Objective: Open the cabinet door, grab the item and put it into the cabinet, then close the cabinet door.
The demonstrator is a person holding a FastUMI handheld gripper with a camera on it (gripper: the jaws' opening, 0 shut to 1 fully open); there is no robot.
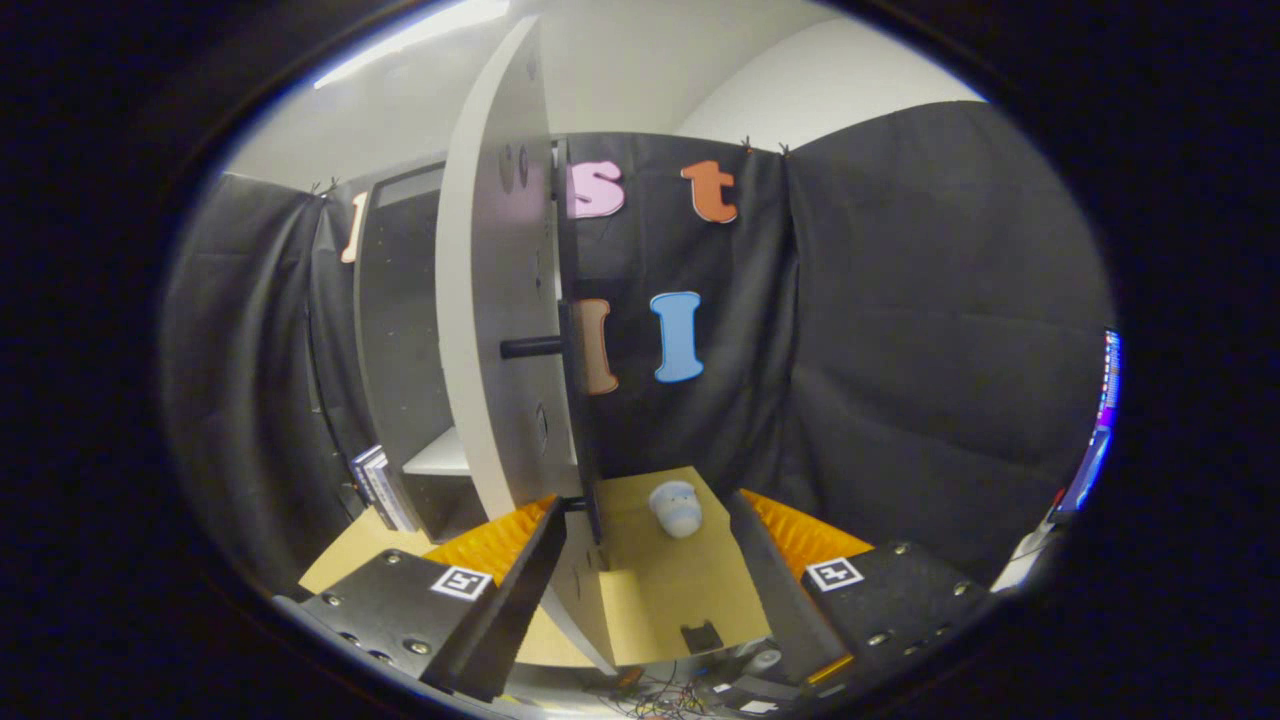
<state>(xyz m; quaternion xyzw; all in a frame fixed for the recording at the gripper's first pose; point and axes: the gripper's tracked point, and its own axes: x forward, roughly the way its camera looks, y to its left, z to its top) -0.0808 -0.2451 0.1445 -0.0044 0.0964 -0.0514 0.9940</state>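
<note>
Two jaws gape around flat door point(495, 300); rounded item point(677, 508) beyond.

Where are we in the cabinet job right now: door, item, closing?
Done: the cabinet door stands swung open, edge-on ahead of the gripper, with a shelf showing behind it. In hand: nothing; the fingers are spread apart and empty. Left: the small pale item sits on the tabletop just beyond the fingers, so grabbing it, placing it inside and shutting the door remain.

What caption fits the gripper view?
Open gripper straddles the swung-out cabinet door; a small item waits on the table.
</note>
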